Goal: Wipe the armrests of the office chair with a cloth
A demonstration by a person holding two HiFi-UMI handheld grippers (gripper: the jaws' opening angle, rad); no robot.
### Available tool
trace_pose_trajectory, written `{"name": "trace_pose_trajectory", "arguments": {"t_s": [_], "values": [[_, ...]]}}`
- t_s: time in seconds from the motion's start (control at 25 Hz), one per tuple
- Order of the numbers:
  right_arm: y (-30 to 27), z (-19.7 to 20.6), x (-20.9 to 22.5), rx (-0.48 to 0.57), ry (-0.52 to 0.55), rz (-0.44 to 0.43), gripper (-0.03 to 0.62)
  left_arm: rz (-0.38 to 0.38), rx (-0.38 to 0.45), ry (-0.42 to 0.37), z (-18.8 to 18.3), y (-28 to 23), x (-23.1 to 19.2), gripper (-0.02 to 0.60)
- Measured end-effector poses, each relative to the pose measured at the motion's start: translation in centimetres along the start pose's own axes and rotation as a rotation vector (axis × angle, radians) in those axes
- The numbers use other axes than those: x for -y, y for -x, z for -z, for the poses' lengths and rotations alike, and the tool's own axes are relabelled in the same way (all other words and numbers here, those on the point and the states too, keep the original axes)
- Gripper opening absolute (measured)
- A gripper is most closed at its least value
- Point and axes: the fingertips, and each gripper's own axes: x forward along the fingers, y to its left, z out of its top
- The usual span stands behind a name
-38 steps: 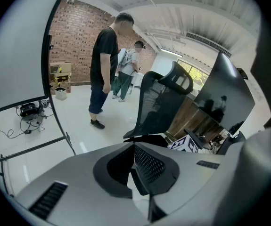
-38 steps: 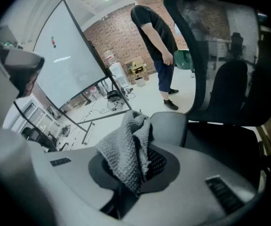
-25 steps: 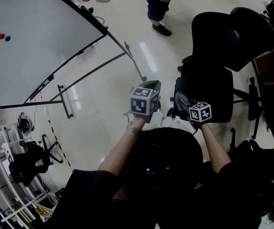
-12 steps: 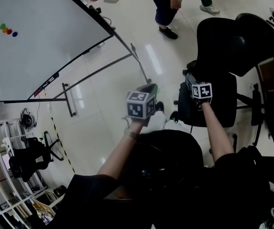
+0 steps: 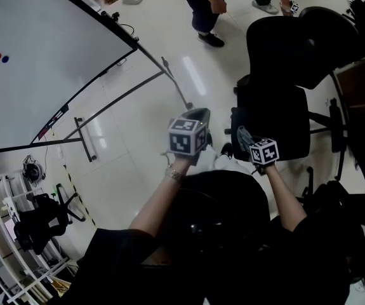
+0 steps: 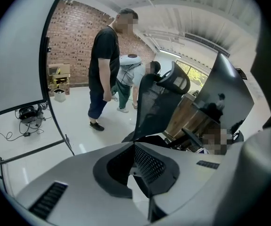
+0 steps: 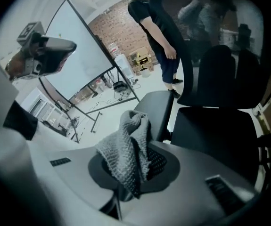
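Glossy pale floor (image 5: pixel 150 68) fills an open workroom with a brick back wall (image 6: pixel 74 36). At the upper left of the head view a large whiteboard (image 5: pixel 36 56) leans on a black stand, and one long stand foot (image 5: pixel 176 84) runs across the floor to end just beyond the left gripper (image 5: pixel 198 121). Wire shelving (image 5: pixel 4 246) stands at the lower left, with a spare black chair (image 5: pixel 36 215) beside it.

Right of centre stands the black office chair (image 5: pixel 277 119), its tall backrest (image 5: pixel 296 43) toward the top and a wooden desk (image 5: pixel 360 107) close on its far side. Two people (image 5: pixel 204 8) stand on the floor near the backrest.

Right gripper (image 5: pixel 251 142) is low at the seat's near corner. Its jaws pinch a bunched grey knitted cloth (image 7: pixel 126 149), which stands up between them and flops to one side. Directly behind the cloth is the chair's padded armrest (image 7: pixel 161 109), with the dark seat (image 7: pixel 215 131) to its right; whether cloth and armrest touch cannot be told.

Left gripper is held up in the air, well clear of the chair, jaws pressed together with nothing between them. It looks toward the backrest's mesh and the two standing people, who stand between it and the far wall
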Motion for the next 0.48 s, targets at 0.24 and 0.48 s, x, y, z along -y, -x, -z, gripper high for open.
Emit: {"name": "trace_pose_trajectory", "arguments": {"t_s": [0.24,0.48], "values": [[2.4,6.3,-1.7,-0.109,0.043,-0.075,0.051,0.032,-0.017,-0.015,0.3,-0.8,1.3,0.002],[2.8,-4.3,3.7,0.127,-0.088,-0.032,0.051,0.027,-0.016,-0.03,0.0,-0.8,1.5,0.002]]}}
